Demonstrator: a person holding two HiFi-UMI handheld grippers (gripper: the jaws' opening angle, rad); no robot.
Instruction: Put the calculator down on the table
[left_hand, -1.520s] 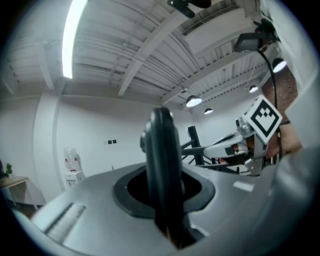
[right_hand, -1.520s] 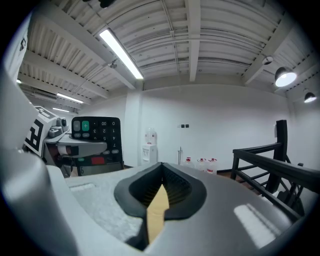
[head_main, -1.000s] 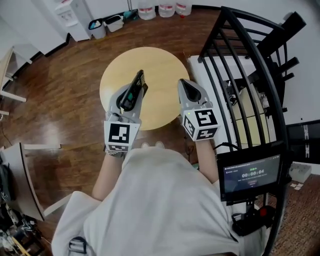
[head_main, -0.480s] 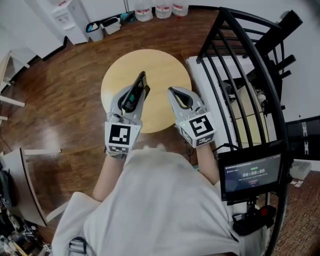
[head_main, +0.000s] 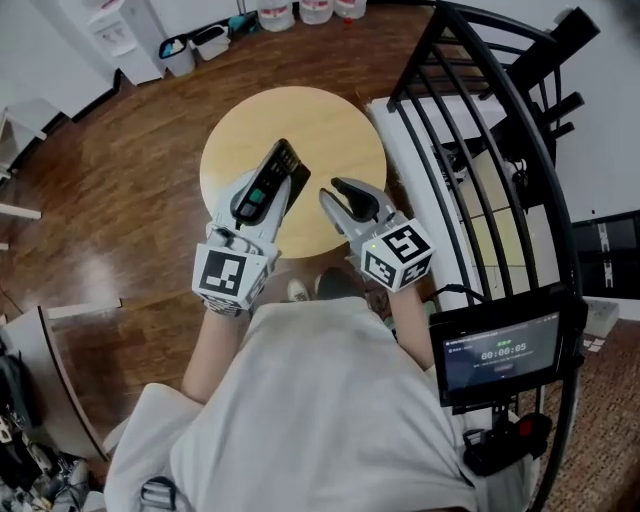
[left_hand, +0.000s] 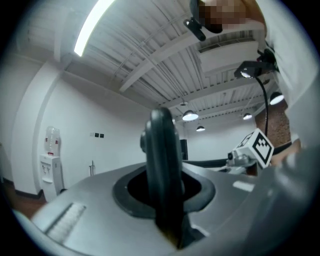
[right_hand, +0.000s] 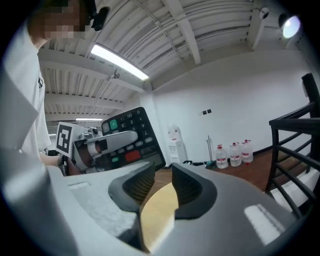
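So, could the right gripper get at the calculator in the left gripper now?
Likely yes: the right gripper, jaws just opening and empty, sits beside the calculator that the left gripper grips, nothing between them.

Round table (head_main: 335, 120) sits upper centre, with the calculator (head_main: 283, 165) over its lower-left part, in the left gripper (head_main: 258, 190). Railing (head_main: 470, 120) runs down the right, monitor (head_main: 500, 345) lower right, water bottles (head_main: 300, 12) along the top edge.

- round pale wooden table (head_main: 320, 120) beneath the right claw (head_main: 335, 192), on a dark plank floor (head_main: 120, 180)
- black metal railing (right_hand: 300, 120) off to that claw's right
- far ahead of it, a white wall (right_hand: 240, 100) with a water dispenser (right_hand: 176, 142) and three water bottles (right_hand: 232, 152)
- overhead, a ribbed white ceiling (right_hand: 210, 25) with a strip light (right_hand: 120, 62)
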